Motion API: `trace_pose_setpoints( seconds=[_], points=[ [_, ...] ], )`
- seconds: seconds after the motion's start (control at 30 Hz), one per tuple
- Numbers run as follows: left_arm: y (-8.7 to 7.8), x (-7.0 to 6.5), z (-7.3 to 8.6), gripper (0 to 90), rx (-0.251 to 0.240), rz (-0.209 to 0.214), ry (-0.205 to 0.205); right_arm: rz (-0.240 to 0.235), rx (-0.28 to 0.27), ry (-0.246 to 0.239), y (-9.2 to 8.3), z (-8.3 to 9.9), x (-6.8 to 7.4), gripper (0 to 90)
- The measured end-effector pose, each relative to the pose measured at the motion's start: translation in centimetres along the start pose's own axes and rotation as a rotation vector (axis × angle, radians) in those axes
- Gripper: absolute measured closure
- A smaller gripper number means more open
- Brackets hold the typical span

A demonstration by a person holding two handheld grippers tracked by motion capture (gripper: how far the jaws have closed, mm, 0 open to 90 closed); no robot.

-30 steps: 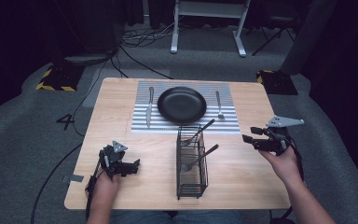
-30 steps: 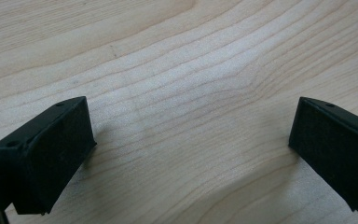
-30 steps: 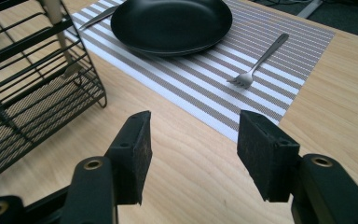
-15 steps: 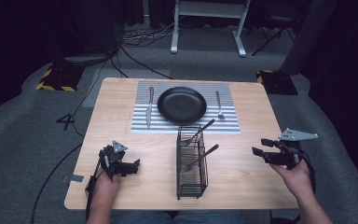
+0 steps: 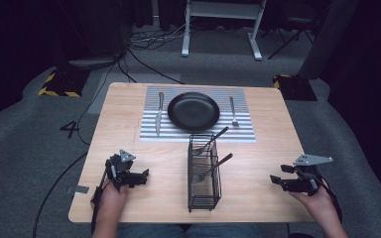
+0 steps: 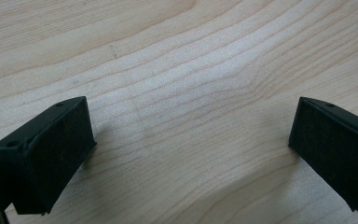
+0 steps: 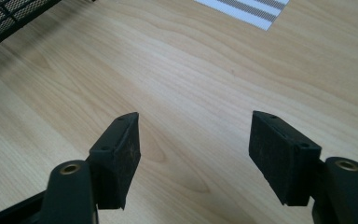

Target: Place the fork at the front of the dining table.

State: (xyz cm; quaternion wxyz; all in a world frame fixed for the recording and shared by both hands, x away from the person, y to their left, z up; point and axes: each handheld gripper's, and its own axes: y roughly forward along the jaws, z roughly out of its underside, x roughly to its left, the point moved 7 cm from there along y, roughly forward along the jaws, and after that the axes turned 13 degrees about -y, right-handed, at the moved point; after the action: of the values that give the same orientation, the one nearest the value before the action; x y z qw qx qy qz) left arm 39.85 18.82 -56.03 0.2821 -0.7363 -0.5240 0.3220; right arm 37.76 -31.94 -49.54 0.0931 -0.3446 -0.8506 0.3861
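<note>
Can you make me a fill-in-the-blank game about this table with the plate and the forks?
1. The plate sits on a ______ mat.
2. The knife lies to the ______ of the plate in the high view.
3. Two utensils stick out of the wire ______.
4. Both tools, left and right, have their jaws ______.

Missing words: striped; left; basket; open
</note>
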Motion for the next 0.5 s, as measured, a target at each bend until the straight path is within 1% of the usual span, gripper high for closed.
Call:
trace_pose_setpoints(
  seconds=[0.07, 0.13, 0.17, 0.23, 0.3, 0.4, 0.47, 0.5],
  points=[
    [0.0, 0.0, 0.0, 0.0, -0.001, 0.000, 0.000, -0.004, 0.001, 0.002, 0.1, 0.3, 0.2, 33.8],
    [0.0, 0.0, 0.0, 0.0, 0.000, 0.000, 0.000, -0.027, 0.030, -0.028, 0.6, 1.2, 0.7, 33.7],
    [0.0, 0.0, 0.0, 0.0, 0.000, 0.000, 0.000, -0.029, 0.045, -0.040, 0.8, 1.5, 0.8, 33.7],
    [0.0, 0.0, 0.0, 0.0, 0.000, 0.000, 0.000, -0.028, 0.059, -0.043, 1.0, 1.9, 1.1, 33.7],
    [0.0, 0.0, 0.0, 0.0, 0.000, 0.000, 0.000, -0.033, 0.060, -0.043, 1.1, 2.1, 1.3, 33.9],
    [0.0, 0.0, 0.0, 0.0, 0.000, 0.000, 0.000, -0.051, 0.064, -0.045, 1.5, 2.6, 2.0, 34.8],
    [0.0, 0.0, 0.0, 0.0, 0.000, 0.000, 0.000, -0.039, 0.042, -0.056, 1.7, 2.8, 2.2, 36.0],
    [0.0, 0.0, 0.0, 0.0, 0.000, 0.000, 0.000, -0.039, 0.042, -0.056, 1.7, 2.8, 2.2, 36.0]
  ],
)
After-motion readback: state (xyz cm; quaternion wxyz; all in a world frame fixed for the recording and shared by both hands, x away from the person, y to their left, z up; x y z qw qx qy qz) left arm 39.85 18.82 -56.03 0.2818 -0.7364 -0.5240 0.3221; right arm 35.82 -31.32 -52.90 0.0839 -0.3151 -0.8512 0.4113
